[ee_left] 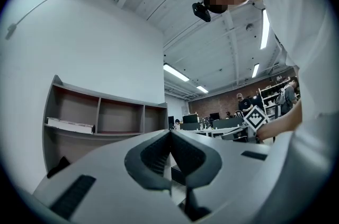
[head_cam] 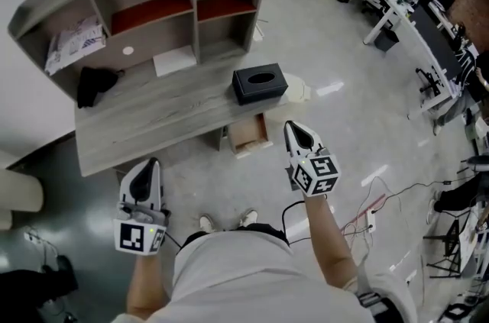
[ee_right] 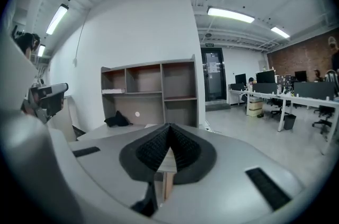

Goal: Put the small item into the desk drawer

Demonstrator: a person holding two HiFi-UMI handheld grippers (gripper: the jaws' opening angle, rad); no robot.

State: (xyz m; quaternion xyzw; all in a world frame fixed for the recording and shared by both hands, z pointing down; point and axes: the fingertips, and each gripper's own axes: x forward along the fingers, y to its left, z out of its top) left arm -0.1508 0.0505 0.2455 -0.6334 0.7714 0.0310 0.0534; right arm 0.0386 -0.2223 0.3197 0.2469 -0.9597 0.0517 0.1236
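Progress on the task looks slight. The person stands back from the grey wood-grain counter with both tools held low and well apart from it. The left tool has its ribbed black jaws pressed together with nothing between them, as the left gripper view shows. The right tool is likewise closed and empty in the right gripper view. Neither carries anything.

Under the counter's front edge, a pale wooden drawer juts out toward the person, so it seems already pulled open. Whether anything lies inside is too small to tell.

Which thing is the small item cannot be settled. On the counter are a black rectangular tissue box near the right end, a white sheet of paper by the shelf unit's foot, and a crumpled black cloth at the left. A small white round spot shows on the back panel between the cloth and the sheet. It may be the item, or only a mark.

If nothing is in the drawer, nearly all is left: reach in, pick the item up, lower it into the drawer and likely push the drawer shut.
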